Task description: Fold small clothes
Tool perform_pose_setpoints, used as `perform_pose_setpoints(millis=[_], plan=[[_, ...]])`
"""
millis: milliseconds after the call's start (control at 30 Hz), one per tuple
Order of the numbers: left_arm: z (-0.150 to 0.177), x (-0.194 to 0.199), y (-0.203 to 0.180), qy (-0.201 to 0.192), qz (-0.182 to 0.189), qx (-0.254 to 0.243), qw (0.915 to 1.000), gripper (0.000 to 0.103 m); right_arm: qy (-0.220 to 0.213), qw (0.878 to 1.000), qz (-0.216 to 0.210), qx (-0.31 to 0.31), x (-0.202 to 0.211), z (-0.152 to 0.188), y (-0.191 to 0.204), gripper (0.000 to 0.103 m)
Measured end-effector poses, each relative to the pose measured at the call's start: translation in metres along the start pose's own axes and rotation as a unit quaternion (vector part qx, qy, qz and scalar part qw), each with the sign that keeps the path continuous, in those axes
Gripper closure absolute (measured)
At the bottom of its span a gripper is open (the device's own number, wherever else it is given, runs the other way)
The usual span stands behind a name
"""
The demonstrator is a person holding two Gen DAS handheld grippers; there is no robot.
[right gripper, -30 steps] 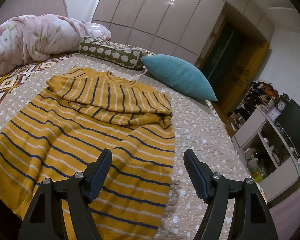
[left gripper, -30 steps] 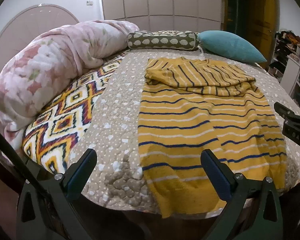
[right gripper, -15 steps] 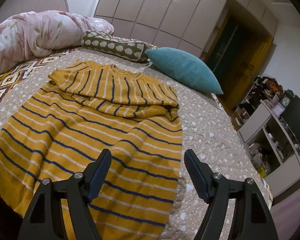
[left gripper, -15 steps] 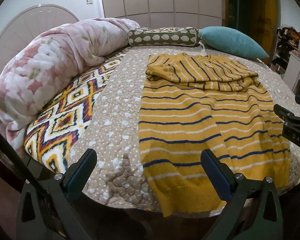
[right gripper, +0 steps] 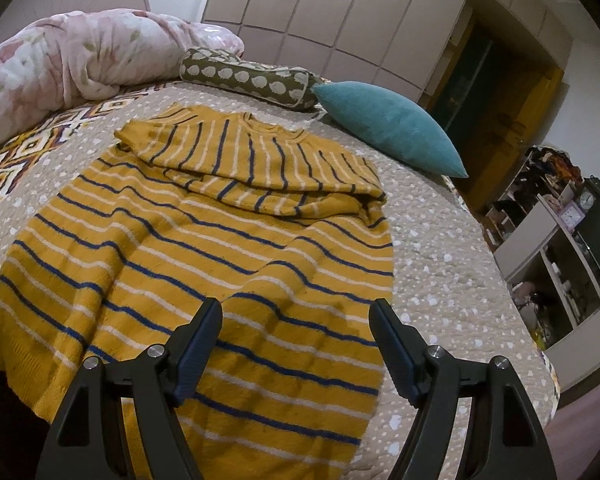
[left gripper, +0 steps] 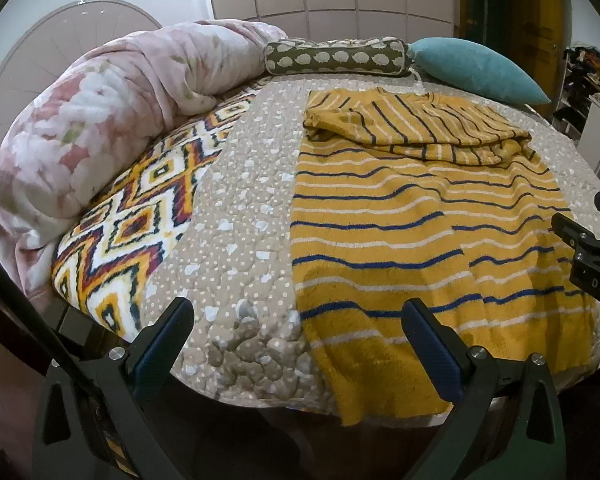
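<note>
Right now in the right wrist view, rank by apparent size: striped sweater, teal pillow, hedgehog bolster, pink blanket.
1. striped sweater, by far the largest, and nearest the camera
2. pink blanket, cut off at the frame's edge
3. teal pillow and hedgehog bolster: too alike to rank

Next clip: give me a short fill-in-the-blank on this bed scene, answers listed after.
1. The mustard-yellow knitted sweater has white and ____ stripes.
2. Its sleeves are folded across the ____ end, near the neckline.
3. The left gripper and right gripper both have their jaws ____.
4. The teal pillow touches the olive ____-shaped cushion.

Answers: blue; top; open; bolster
</note>
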State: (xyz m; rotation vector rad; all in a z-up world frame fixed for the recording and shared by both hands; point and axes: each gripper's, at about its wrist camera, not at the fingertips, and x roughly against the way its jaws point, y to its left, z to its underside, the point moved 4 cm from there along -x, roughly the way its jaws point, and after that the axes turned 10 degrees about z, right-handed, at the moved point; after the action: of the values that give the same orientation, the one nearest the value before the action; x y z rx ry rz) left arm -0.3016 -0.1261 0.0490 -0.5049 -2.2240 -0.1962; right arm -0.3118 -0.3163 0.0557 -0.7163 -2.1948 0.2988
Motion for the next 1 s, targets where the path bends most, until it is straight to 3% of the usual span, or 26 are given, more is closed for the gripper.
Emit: perform_pose_setpoints(millis=[300,533,600,667,700,833,933,1000], plan=[[0.002,-0.01,0.006,0.015,0.004,0.006,0.9999,0.0,0.023,1.0,-0.017,-0.014,-0.012,0.008,-0.007,0.023],[-0.018,-0.03,0.058,0.002,0.036,0.064,0.9973,0.0,0.094,0.99,-0.027,-0.1,-0.05,0.038,-0.064,0.023],[-0.023,-0.043,0.076,0.01,0.076,0.102,0.9918,0.002,0.121,0.982,-0.051,-0.138,-0.063,0.052,-0.08,0.023],[-0.026,-0.063,0.087,0.031,0.138,0.14,0.9801,0.019,0.15,0.964,-0.11,-0.189,-0.077,0.07,-0.092,0.023],[-0.027,-0.07,0.088,0.039,0.155,0.148,0.976,0.021,0.158,0.956,-0.134,-0.207,-0.081,0.076,-0.094,0.022],[-0.034,-0.08,0.083,0.036,0.182,0.145,0.9719,0.027,0.132,0.949,-0.178,-0.226,-0.079,0.08,-0.093,0.02],[-0.036,-0.079,0.067,0.041,0.255,0.153,0.9539,0.034,0.12,0.934,-0.237,-0.24,-0.075,0.078,-0.087,0.021],[-0.033,-0.082,0.057,0.051,0.284,0.16,0.9442,0.041,0.116,0.917,-0.284,-0.255,-0.074,0.074,-0.08,0.022]])
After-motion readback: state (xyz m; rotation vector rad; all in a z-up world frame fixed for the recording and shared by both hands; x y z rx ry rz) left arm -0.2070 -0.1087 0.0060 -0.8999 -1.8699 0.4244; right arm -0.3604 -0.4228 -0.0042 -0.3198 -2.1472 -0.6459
